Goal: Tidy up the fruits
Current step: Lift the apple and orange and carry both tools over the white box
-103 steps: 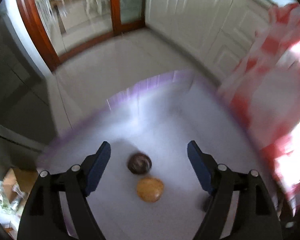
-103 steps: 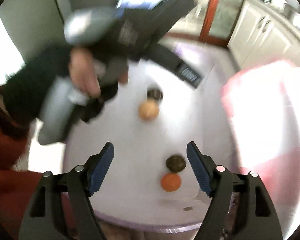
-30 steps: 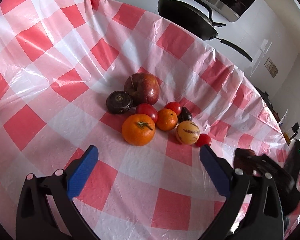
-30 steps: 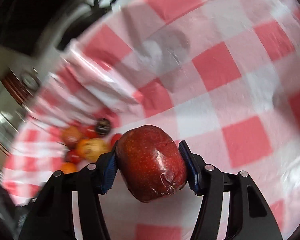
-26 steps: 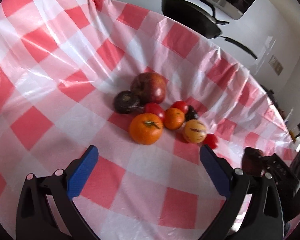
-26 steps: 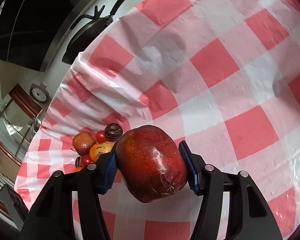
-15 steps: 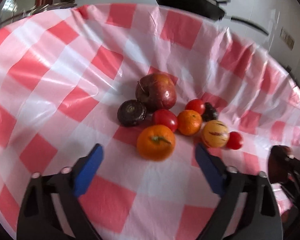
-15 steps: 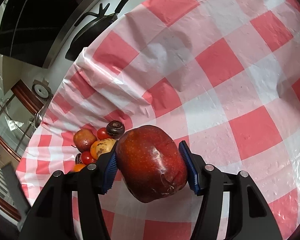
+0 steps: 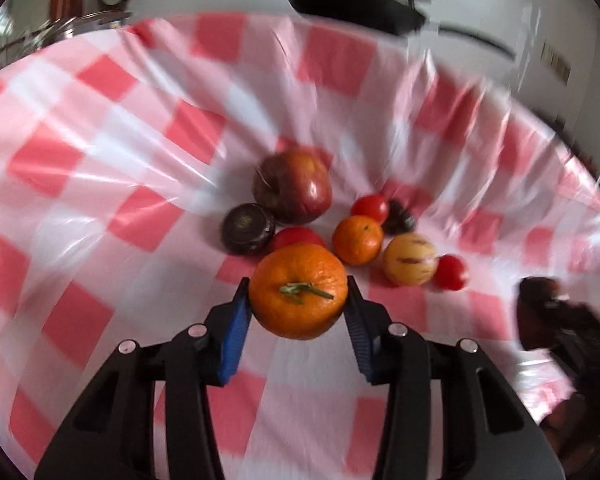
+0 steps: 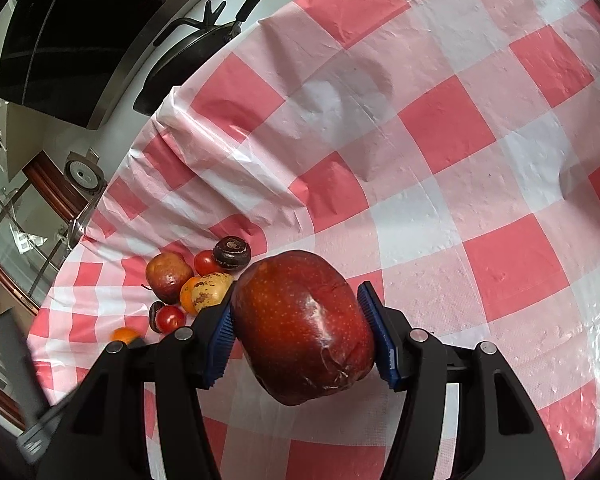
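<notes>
A: What's the left gripper (image 9: 298, 308) doing?
B: It's clamping the big orange (image 9: 298, 291), blue pads (image 9: 233, 332) pressing both sides, stem facing the cam. Orange's sitting at the near edge of the fruit pile on the checked cloth (image 9: 100, 184) covering the counter.
A: And the pile itself?
B: Behind the orange: red tomato (image 9: 294, 237), dark round fruit (image 9: 247, 229) to its left, reddish apple (image 9: 293, 189) further back. To the right: small orange (image 9: 357, 240), yellow speckled fruit (image 9: 409, 259), 2 more tomatoes, a dark fruit. View's blurring w/ motion.
A: Right gripper (image 10: 300, 340)?
B: It's gripping a dark red apple (image 10: 302, 332) between its pads, holding it above the cloth, well apart from the pile showing at far left of the right wrist view.
A: Anything else around?
B: Black pan (image 10: 188, 56) sitting past the cloth's edge; a dark range hood (image 10: 80, 12) hanging above it.
</notes>
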The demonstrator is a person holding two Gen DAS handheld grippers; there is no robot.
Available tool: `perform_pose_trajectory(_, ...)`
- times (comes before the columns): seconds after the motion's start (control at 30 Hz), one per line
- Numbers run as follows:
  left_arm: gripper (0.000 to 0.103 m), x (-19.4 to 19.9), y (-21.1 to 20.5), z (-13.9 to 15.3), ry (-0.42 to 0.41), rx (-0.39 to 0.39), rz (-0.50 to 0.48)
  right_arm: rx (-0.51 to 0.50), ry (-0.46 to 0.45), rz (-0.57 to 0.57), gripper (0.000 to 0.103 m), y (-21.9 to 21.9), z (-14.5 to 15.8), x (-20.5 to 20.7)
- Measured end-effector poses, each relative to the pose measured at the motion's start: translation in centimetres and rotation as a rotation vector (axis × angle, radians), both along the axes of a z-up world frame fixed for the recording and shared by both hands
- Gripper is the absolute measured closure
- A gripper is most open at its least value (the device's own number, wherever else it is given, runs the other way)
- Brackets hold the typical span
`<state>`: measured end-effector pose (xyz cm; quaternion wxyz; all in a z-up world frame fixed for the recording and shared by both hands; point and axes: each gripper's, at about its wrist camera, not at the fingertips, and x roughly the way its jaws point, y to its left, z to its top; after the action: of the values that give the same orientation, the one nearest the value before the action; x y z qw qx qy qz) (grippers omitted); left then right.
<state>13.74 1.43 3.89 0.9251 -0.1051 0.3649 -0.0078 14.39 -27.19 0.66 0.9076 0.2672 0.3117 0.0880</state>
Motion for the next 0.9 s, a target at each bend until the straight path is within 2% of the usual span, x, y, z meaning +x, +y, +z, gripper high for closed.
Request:
perform_pose_trajectory(0.1,0.058,-3.6,0.6,0.7,-0.039,-0.065,0.006,0.010,0.005,-0.003,0.046,-0.2,-0.1,0.1)
perform_pose_trajectory(0.2,0.058,-6.6,0.9,0.5,-0.068,-0.062,0.019,0.002,0.003,0.002,0.046,-0.1,-0.1,0.1)
perform_pose_trajectory(0.33,0.058,-6.5,0.8,0.2,-0.048,-0.082,0.006,-0.021,-0.001,0.005,0.046,0.3,0.0,0.1)
perform_pose_trajectory(0.43,0.058,-6.4,1.1,0.4,-0.064,-0.055,0.017,-0.044,-0.001,0.003,0.046,0.6,0.0,0.1)
perform_pose_trajectory(0.53,0.058,-6.1,1.7,0.4,-0.065,-0.064,0.037,-0.063,-0.003,-0.015,0.046,0.8,0.2,0.0)
perform_pose_trajectory(0.63,0.058,-6.1,2.2,0.2,-0.067,-0.062,0.059,-0.084,-0.048,-0.059,0.046,0.7,0.8,-1.0)
perform_pose_trajectory(0.7,0.058,-6.6,2.9,0.4,-0.085,-0.066,0.083,-0.089,-0.077,-0.089,0.046,0.7,1.2,-1.8)
perform_pose_trajectory(0.77,0.058,-7.6,3.8,0.7,-0.092,-0.081,0.103,-0.101,-0.066,-0.115,0.046,1.1,1.5,-3.1)
perform_pose_trajectory(0.9,0.058,-11.2,5.7,1.3,-0.105,-0.123,0.121,-0.109,-0.046,-0.039,0.046,3.8,2.1,-6.9)
